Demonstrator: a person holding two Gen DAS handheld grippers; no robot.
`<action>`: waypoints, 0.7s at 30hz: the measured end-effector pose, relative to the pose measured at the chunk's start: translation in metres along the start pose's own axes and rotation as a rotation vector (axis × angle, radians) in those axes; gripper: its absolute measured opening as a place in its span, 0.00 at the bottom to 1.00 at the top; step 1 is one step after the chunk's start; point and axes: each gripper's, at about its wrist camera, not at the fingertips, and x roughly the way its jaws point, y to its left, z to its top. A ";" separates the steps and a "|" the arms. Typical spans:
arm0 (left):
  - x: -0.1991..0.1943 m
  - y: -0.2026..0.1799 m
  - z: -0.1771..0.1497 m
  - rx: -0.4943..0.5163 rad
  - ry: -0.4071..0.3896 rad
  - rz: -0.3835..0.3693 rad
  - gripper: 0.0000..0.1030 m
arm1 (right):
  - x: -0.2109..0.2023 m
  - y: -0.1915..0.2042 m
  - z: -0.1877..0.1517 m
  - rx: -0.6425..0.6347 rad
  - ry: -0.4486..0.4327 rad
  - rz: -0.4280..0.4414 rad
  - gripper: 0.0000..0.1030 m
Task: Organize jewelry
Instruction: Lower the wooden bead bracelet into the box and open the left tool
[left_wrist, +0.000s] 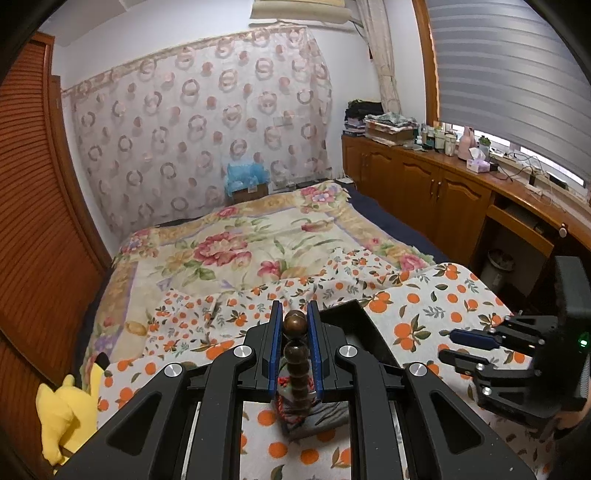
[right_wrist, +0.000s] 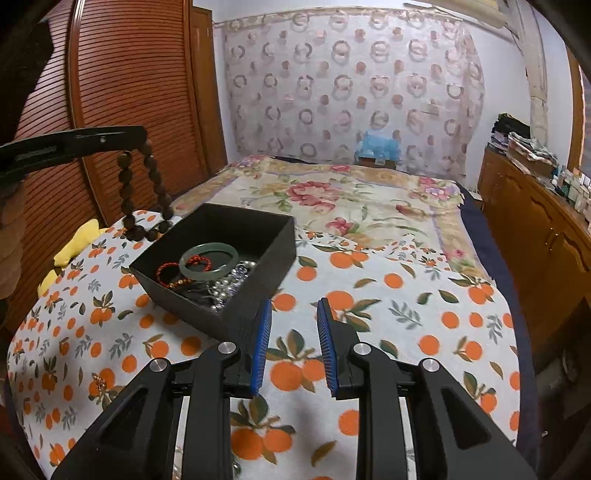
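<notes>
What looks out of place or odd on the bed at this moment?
One small reddish beaded piece lies alone on the orange-print cloth, apart from the black open box that holds the other jewelry. The brown wooden bead bracelet hangs from the left gripper, not yet in the box.

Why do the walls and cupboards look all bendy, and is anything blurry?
That is the fisheye lens: in the left wrist view the cabinets curve and the corners go black; the bead bracelet in the left tongs sits close and a bit soft. In the right wrist view the wardrobe bows, and the black box looks sharp.
</notes>
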 end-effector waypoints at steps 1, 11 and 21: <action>0.003 -0.002 0.002 0.002 0.003 0.001 0.12 | -0.001 -0.001 -0.001 0.001 -0.002 0.000 0.27; 0.040 -0.007 -0.006 0.013 0.078 0.022 0.12 | -0.019 -0.001 -0.009 -0.015 -0.012 0.004 0.27; 0.061 -0.002 -0.029 0.001 0.142 0.020 0.12 | -0.023 0.008 -0.016 -0.027 0.001 0.013 0.27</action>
